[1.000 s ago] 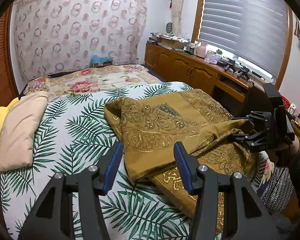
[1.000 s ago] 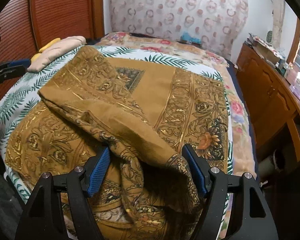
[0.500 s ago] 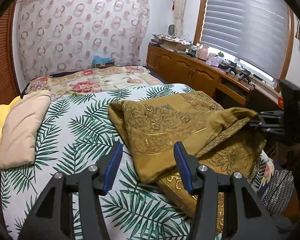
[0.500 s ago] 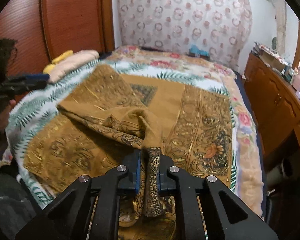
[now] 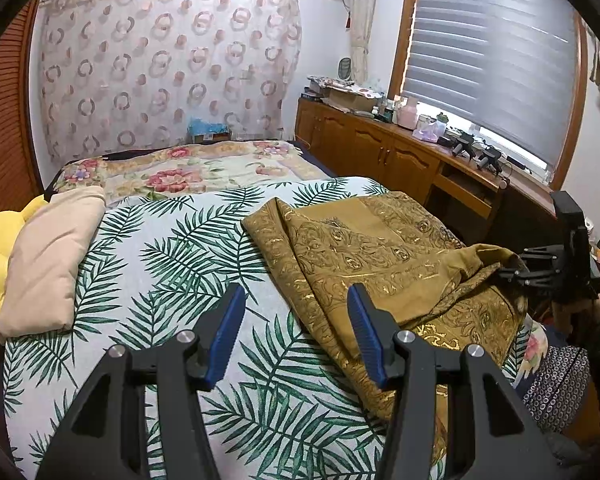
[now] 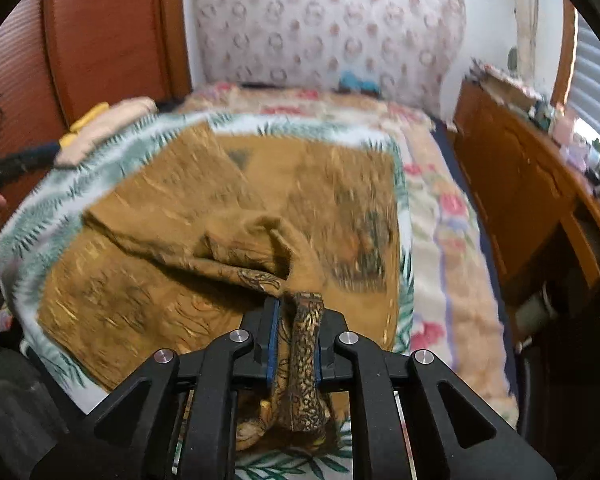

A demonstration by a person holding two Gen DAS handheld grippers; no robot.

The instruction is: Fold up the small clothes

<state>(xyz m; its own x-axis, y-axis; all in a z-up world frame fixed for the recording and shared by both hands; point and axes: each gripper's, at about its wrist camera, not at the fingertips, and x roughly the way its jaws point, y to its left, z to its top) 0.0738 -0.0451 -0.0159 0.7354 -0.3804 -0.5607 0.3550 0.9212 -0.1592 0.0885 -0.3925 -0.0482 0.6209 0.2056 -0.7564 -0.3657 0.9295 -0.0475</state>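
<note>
Since a second earlier, the right gripper point(image 6: 294, 334) had closed on a bunched corner of the gold cloth point(image 5: 384, 268) and drawn it off the bed point(image 5: 172, 248), probably to carry a fold across. Open and empty, the left gripper point(image 5: 294, 330) hovered beside the cloth's near edge.

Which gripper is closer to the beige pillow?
Left. The left gripper hovers open over the leaf bedspread near the beige pillow; the right gripper clamps the gold cloth across the bed.
</note>
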